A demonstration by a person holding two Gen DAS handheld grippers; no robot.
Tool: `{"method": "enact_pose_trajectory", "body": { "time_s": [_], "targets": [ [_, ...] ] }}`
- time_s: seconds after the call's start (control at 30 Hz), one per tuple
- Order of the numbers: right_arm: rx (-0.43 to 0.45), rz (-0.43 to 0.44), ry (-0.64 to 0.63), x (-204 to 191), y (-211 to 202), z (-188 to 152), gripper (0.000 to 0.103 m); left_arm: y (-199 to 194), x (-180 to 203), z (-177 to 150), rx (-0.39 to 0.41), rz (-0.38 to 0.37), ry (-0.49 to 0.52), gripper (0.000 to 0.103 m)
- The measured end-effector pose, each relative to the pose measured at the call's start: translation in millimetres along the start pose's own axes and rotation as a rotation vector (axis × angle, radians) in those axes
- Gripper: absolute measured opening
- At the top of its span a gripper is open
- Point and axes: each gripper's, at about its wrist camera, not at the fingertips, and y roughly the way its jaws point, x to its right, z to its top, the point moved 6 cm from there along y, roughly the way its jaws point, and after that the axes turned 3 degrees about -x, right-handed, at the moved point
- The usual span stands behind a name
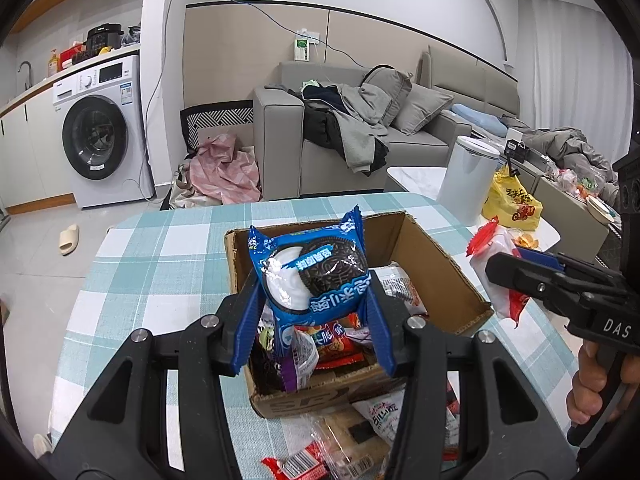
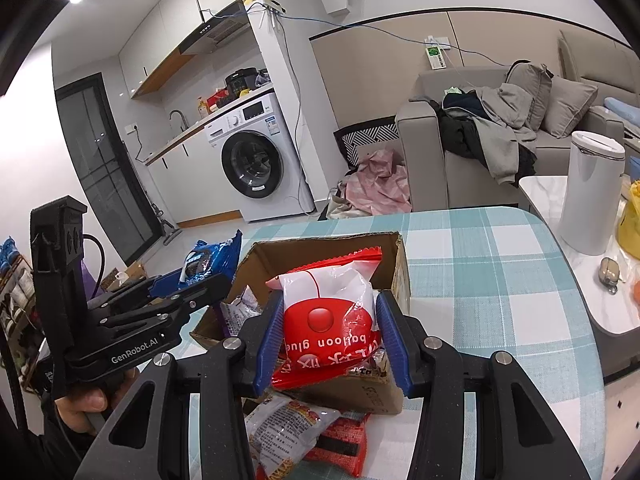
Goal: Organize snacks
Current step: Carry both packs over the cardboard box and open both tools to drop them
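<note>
The box (image 1: 436, 276), an open cardboard carton, sits on the checked table (image 1: 168, 264) and serves as the landmark here. The left gripper (image 1: 312, 320) is clamped on a blue cookie pack (image 1: 310, 272), held upright over the box's near half; its 2 blue fingers (image 1: 248, 320) press the pack's lower sides, and the pack hides much of the box's left inside. The right gripper (image 2: 328, 336) is clamped on a red-and-white pack (image 2: 330, 312), held above the box's near edge in the right wrist view; its fingers (image 2: 394, 336) squeeze both sides. That pack covers the box's middle, so what lies under it cannot be made out.

Inside the box, a few wrappers (image 1: 332, 340) show, crumpled and partly hidden; their print is too small to read. In front of the box more loose snacks (image 2: 288, 428) lie on the table, cut off by the gripper arms and the frame's bottom edge.

Beyond the box the table is bare up to its far rounded edge. To the box's right the cloth is bare too, up to the edge beside a white bin (image 2: 592, 196). In the left wrist view a hand (image 1: 600, 384) on the right gripper's handle is cut off at the frame edge.
</note>
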Motion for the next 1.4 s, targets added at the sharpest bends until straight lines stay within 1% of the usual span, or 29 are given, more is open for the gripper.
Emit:
{"method": "enact_pose_trajectory", "body": {
  "time_s": [0.2, 0.63, 1.03, 1.4],
  "targets": [
    [-0.004, -0.001, 0.009, 2.3, 8.6, 3.2, 0.047, 18.5, -2.4, 5.3, -0.007, -0.005, -0.001, 0.045],
    [-0.036, 0.015, 0.028, 1.6, 35.1, 2.6, 0.047, 44.4, 2.5, -5.2, -0.030, -0.005, 0.019, 0.045],
    [-0.062, 0.016, 0.045, 3.4, 52.1, -2.7, 0.047, 69.7, 5.5, -20.6, -0.074, -0.015, 0.033, 0.045],
    [-0.072, 0.009, 0.045, 6.4, 60.2, -6.4, 0.047, 72.2, 6.9, -28.0, -0.080, -0.029, 0.037, 0.047]
  ]
}}
